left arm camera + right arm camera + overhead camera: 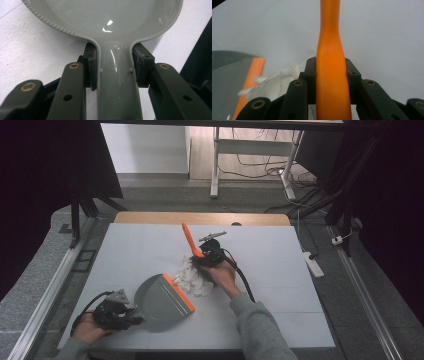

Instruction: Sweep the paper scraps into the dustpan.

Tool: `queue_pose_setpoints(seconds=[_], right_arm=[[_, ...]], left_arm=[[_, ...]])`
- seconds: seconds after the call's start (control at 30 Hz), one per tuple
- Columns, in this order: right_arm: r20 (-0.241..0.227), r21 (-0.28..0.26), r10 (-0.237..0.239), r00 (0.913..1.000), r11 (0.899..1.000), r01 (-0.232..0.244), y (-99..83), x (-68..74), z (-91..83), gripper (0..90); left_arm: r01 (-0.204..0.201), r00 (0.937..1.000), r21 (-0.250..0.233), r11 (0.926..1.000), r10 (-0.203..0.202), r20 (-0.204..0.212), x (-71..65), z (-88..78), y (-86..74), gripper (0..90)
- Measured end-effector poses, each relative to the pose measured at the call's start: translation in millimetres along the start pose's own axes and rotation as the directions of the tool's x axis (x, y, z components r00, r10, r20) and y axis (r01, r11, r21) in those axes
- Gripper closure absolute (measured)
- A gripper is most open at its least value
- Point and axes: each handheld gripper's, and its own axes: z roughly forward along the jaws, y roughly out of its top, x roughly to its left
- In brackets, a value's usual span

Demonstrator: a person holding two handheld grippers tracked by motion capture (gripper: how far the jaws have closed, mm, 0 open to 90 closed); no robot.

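1. My left tongs [134,319] sit at the near left of the counter [280,270], clamped on the handle of the grey dustpan [161,301].
2. In the left gripper view the two pads press against either side of the dustpan's narrow handle [117,82], with the pan's wide bowl [105,15] spreading out ahead of them.
3. The dustpan lies flat on the counter, its orange lip [179,292] turned toward the middle of the counter.
4. My right tongs [206,256] are near the counter's middle, closed around the orange brush handle [190,240].
5. In the right gripper view that brush handle [331,75] runs straight up between the jaws, gripped on both sides.
6. In the high view the handle tilts up and away from me, and the dark bristle end points down at the scraps.
7. A heap of crumpled white paper scraps [195,277] lies just beside the dustpan's orange lip, between it and the brush.
8. In the right gripper view the scraps [277,82] show at the left, next to the dustpan's orange lip [253,72].
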Motion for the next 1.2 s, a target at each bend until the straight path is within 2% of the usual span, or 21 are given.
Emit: queue_pose_setpoints(seconds=[0.03, 0.13, 0.17, 0.27, 0.3, 0.37, 0.47, 0.5, 0.53, 0.57, 0.67, 0.7, 0.73, 0.77, 0.8, 0.83, 0.9, 0.93, 0.97, 1.1, 1.2], right_arm=[[0.000, 0.000, 0.000, 1.0000, 1.000, 0.000, 0.0, 0.0, 0.0, 70.2], [-0.042, 0.005, -0.054, 0.9977, 0.999, 0.054, -4.0, 22.6, 1.4, 70.2], [-0.042, 0.005, -0.054, 0.9977, 0.999, 0.054, -4.0, 22.6, 1.4, 70.2], [-0.086, 0.005, -0.078, 0.9933, 0.997, 0.078, -6.0, 37.3, 1.4, 70.2], [-0.120, 0.002, -0.083, 0.9893, 0.996, 0.084, -6.6, 46.3, 1.3, 70.2], [-0.133, 0.000, -0.089, 0.9871, 0.996, 0.090, -6.8, 50.9, 1.2, 70.2], [-0.171, -0.006, -0.112, 0.9788, 0.994, 0.113, -6.5, 64.4, 0.5, 70.1], [-0.194, -0.020, -0.130, 0.9724, 0.992, 0.128, -5.6, 71.8, -2.0, 70.1], [-0.194, -0.020, -0.130, 0.9724, 0.992, 0.128, -5.6, 71.8, -2.0, 70.1], [-0.205, -0.044, -0.140, 0.9688, 0.990, 0.134, -3.2, 76.7, -8.3, 70.1], [-0.205, -0.068, -0.141, 0.9686, 0.989, 0.130, 0.5, 76.6, -15.5, 70.1], [-0.196, -0.077, -0.147, 0.9696, 0.988, 0.134, 2.1, 74.9, -18.6, 70.1], [-0.172, -0.090, -0.146, 0.9741, 0.987, 0.132, 4.3, 69.0, -24.4, 70.1], [-0.172, -0.090, -0.146, 0.9741, 0.987, 0.132, 4.3, 69.0, -24.4, 70.1], [-0.157, -0.100, -0.125, 0.9796, 0.989, 0.110, 5.8, 61.1, -30.3, 70.1], [-0.157, -0.100, -0.125, 0.9796, 0.989, 0.110, 5.8, 61.1, -30.3, 70.1], [-0.140, -0.118, -0.108, 0.9842, 0.989, 0.092, 7.3, 52.0, -35.7, 70.1], [-0.124, -0.134, -0.096, 0.9876, 0.988, 0.079, 9.3, 42.8, -41.4, 70.1], [-0.124, -0.134, -0.096, 0.9876, 0.988, 0.079, 9.3, 42.8, -41.4, 70.1], [-0.079, -0.145, -0.078, 0.9938, 0.987, 0.066, 13.6, 27.2, -47.4, 70.1], [-0.050, -0.135, -0.068, 0.9964, 0.989, 0.061, 16.5, 18.0, -45.1, 70.1]], left_arm=[[0.001, 1.0000, 0.001, 1.0000, -0.001, 0.002, 0.1, 0.1, 0.1, 61.9], [0.002, 1.0000, 0.003, 1.0000, -0.002, 0.000, -0.3, 0.5, 0.6, 61.9], [0.002, 1.0000, 0.003, 1.0000, -0.002, 0.000, -0.4, 0.5, 0.7, 61.9], [0.002, 1.0000, 0.003, 1.0000, -0.002, -0.001, -0.6, 0.7, 0.9, 61.9], [0.001, 1.0000, 0.004, 1.0000, -0.001, -0.001, -0.7, 0.8, 1.0, 61.9], [0.001, 1.0000, 0.004, 1.0000, -0.001, 0.000, -0.7, 0.9, 1.1, 61.9], [0.002, 1.0000, 0.004, 1.0000, -0.002, 0.001, -0.6, 1.0, 1.0, 61.9], [0.002, 1.0000, 0.004, 1.0000, -0.002, 0.002, -0.6, 1.0, 0.9, 61.9], [0.002, 1.0000, 0.004, 1.0000, -0.002, 0.002, -0.6, 0.9, 0.8, 61.9], [0.002, 1.0000, 0.004, 1.0000, -0.002, 0.002, -0.6, 0.8, 0.8, 61.9], [0.000, 1.0000, 0.004, 1.0000, 0.000, 0.000, -0.9, 0.5, 0.9, 61.9], [0.000, 1.0000, 0.004, 1.0000, 0.000, -0.001, -1.0, 0.4, 0.9, 61.9], [0.000, 1.0000, 0.004, 1.0000, 0.000, -0.001, -1.1, 0.3, 0.9, 61.9], [0.000, 1.0000, 0.004, 1.0000, 0.000, -0.001, -1.2, 0.2, 0.9, 61.9], [0.000, 1.0000, 0.003, 1.0000, 0.000, -0.001, -1.3, 0.2, 0.9, 61.9], [0.001, 1.0000, 0.003, 1.0000, -0.001, -0.002, -1.3, 0.2, 0.9, 61.9], [0.002, 1.0000, 0.004, 1.0000, -0.002, -0.001, -1.3, 0.2, 0.9, 61.9], [0.003, 1.0000, 0.004, 1.0000, -0.003, -0.001, -1.3, 0.2, 0.9, 61.9], [0.003, 1.0000, 0.004, 1.0000, -0.003, -0.001, -1.3, 0.2, 0.8, 61.9], [0.004, 1.0000, 0.004, 1.0000, -0.004, -0.001, -1.1, 0.3, 0.8, 61.9], [0.005, 1.0000, 0.003, 1.0000, -0.005, 0.000, -1.0, 0.4, 0.6, 61.9]])
